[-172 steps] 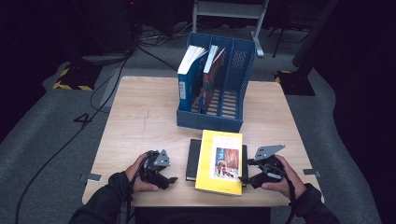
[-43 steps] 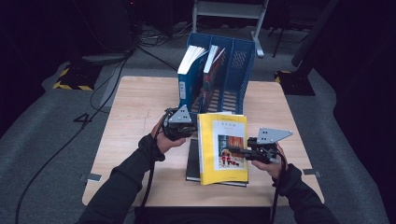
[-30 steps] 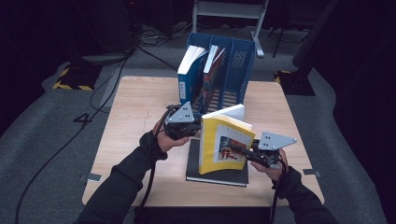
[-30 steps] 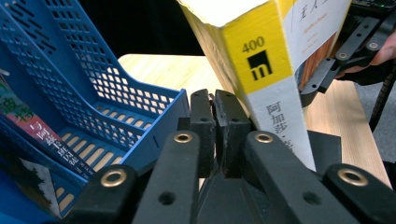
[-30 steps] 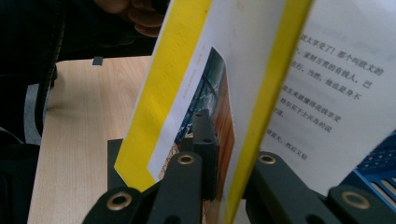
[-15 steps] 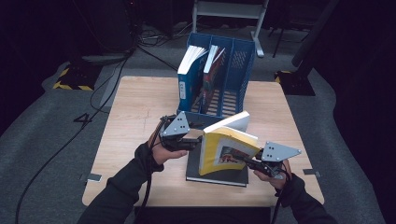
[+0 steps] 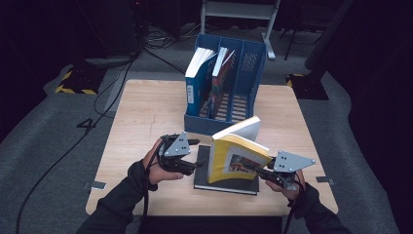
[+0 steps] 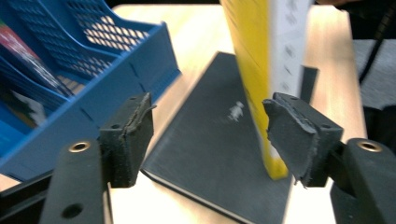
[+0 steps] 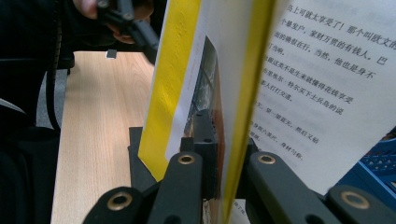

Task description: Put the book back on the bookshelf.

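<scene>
**Me:** Near the front edge of the tabletop (image 7: 146, 122), I am holding the yellow book (image 7: 233, 161) up on its lower edge with my right claw (image 7: 257, 170). That claw is pinching the front cover tight, the jaws clamped on it, and the book is standing on the black book (image 7: 226, 184) that is lying flat beneath it.

**Partner:** And your left claw?

**Me:** My left claw (image 7: 194, 163) is sitting just beside the yellow book's spine side, holding nothing. Its jaws have just been opening, and they are now standing partway apart with one pad (image 8: 299, 135) close to the yellow book's edge and the black cover showing between them.

**Partner:** So what are you aiming for?

**Me:** I am judging that the book is heading for the blue file rack (image 7: 246, 78) behind it, where two books are already standing in the left slots and the right slot is looking free. To do this well, I am thinking the left claw should be closing around the spine low down, square to it, before the right one is easing off the cover.

**Partner:** What is the risk?

**Me:** The cover is thin and the pages are fanning open at the top, so a grip on the cover alone is likely letting the book sag or swing. I would be keeping it upright and moving slowly.
</scene>
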